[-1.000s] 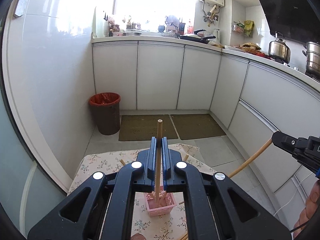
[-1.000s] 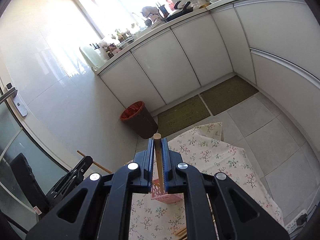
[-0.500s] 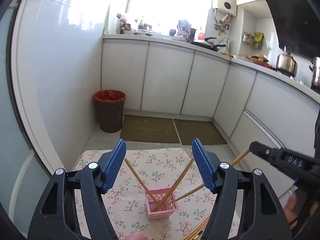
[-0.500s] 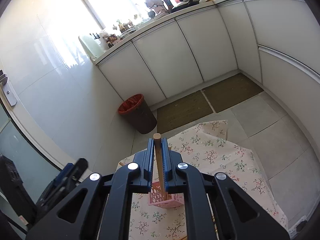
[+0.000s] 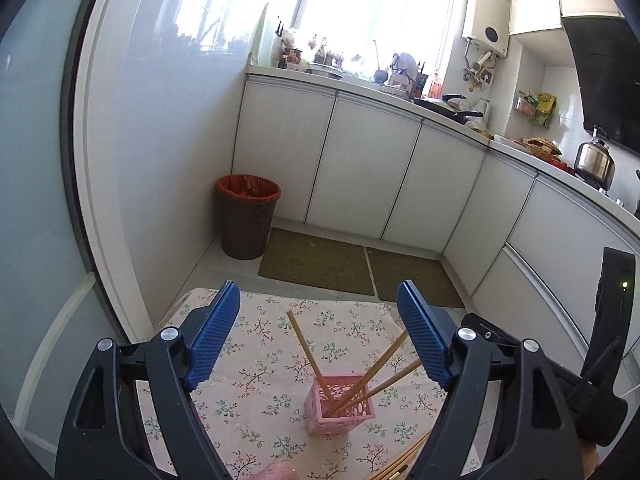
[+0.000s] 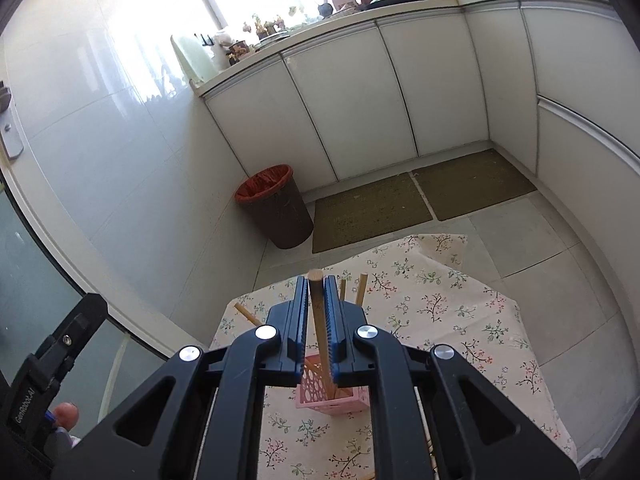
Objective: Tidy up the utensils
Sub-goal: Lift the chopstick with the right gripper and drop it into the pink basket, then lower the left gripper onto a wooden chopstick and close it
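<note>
Wooden chopsticks leaning in pink basket

**Sunlit kitchen corner, white cabinets all round**

I am looking at a bright window at the upper centre of the left wrist view, which is washing out the cluttered countertop beneath it. White cabinet doors are running across the middle and curving down the right side. A brown bin with a red liner is standing at centre left against the glossy white wall. Two olive mats are lying on the pale tiled floor. A water heater is hanging at upper right.
</note>
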{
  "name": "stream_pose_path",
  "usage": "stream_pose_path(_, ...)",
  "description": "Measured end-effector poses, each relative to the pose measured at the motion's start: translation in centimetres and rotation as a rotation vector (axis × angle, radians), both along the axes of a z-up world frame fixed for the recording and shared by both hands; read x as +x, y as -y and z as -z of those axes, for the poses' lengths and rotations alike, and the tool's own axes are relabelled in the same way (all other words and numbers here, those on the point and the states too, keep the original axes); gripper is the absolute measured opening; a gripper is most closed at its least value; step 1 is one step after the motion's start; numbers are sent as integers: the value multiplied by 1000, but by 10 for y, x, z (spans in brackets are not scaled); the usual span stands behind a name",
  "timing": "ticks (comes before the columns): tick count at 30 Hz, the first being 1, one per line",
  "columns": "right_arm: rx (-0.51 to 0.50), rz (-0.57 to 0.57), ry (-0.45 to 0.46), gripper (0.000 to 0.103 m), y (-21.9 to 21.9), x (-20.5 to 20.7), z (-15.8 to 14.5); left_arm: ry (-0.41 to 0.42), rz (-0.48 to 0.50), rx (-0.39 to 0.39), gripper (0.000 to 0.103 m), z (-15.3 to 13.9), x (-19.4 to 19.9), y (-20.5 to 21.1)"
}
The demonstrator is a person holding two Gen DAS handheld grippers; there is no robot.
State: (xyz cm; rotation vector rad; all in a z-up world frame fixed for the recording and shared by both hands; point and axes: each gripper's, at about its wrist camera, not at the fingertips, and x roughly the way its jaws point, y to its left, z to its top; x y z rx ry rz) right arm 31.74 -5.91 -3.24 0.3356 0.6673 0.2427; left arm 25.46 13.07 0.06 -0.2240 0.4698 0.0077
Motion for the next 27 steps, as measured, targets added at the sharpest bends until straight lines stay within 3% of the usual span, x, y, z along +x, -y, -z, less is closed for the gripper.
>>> stream_pose_path(4, -28, 10, 16, 15, 1, -9, -1, -24, -2, 20, 77, 8, 3, -1)
stream_pose_path(6, -43, 23, 29, 25, 5, -15, -5, -33, 2, 27, 77, 10, 2, 0)
stream_pose_path(12, -99, 59, 59, 34, 13, -37, -14, -26, 21, 46, 79, 7, -9, 7)
stream_pose_path(15, -113, 69, 63, 44, 16, -48, -15, -22, 28, 63, 86, 5, -15, 14)
stream_pose_path(27, -71, 168, 58, 84, 48, -89, -11, -26, 41, 81, 96, 8, -39, 26)
